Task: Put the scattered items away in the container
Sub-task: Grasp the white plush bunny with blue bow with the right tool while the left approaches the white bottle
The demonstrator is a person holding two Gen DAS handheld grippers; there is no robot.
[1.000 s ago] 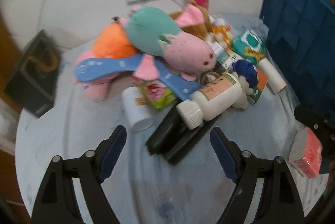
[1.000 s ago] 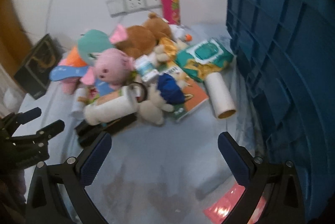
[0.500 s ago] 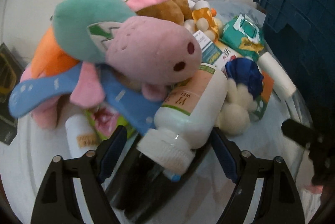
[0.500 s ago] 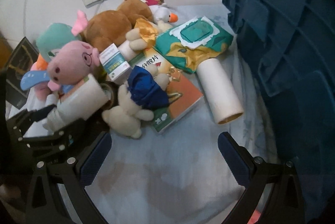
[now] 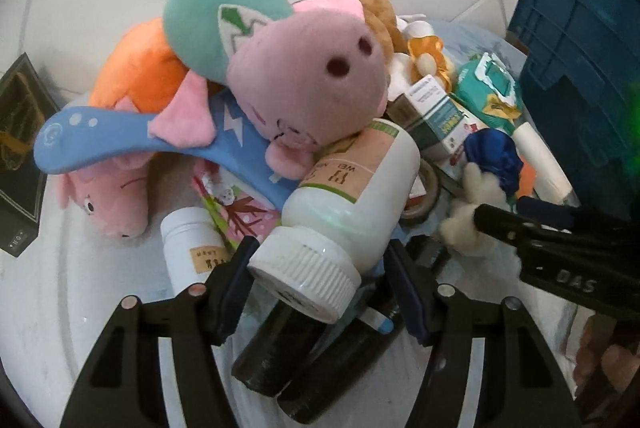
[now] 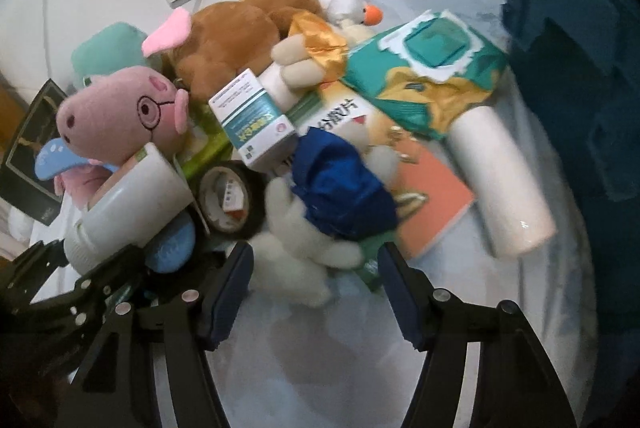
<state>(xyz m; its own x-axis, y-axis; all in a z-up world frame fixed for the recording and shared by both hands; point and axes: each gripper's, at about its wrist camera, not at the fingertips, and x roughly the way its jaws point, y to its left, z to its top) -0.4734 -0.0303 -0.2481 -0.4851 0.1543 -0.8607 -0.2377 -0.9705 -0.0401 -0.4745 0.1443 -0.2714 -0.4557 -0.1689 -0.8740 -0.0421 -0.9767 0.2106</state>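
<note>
The left tongs [image 5: 320,282] have their pads on both sides of the neck of a white bottle [image 5: 352,188], just behind its ribbed cap; they seem to grip it, pads touching. Only this view shows the cap, the two black cylinders [image 5: 296,356] under it and a small white jar [image 5: 196,248] beside the left pad. The pig toy [image 5: 308,84] leans on the bottle's far end.

The right view shows what the left one hides: a tape roll [image 6: 228,200] behind the bottle, a small box [image 6: 252,120], a booklet [image 6: 432,188] and a white tube [image 6: 504,184] under the wipes pack [image 6: 428,76]. The right tongs [image 6: 316,290] stand open around the legs of a white plush [image 6: 304,252] in a blue shirt; I cannot tell if the pads touch it.

The blue bin [image 6: 560,28] stands at the right edge of the desk [image 6: 320,368], close beside the tube. Free surface lies only at the near edge, under both tongs, and at the left edge by a black box [image 5: 20,156].
</note>
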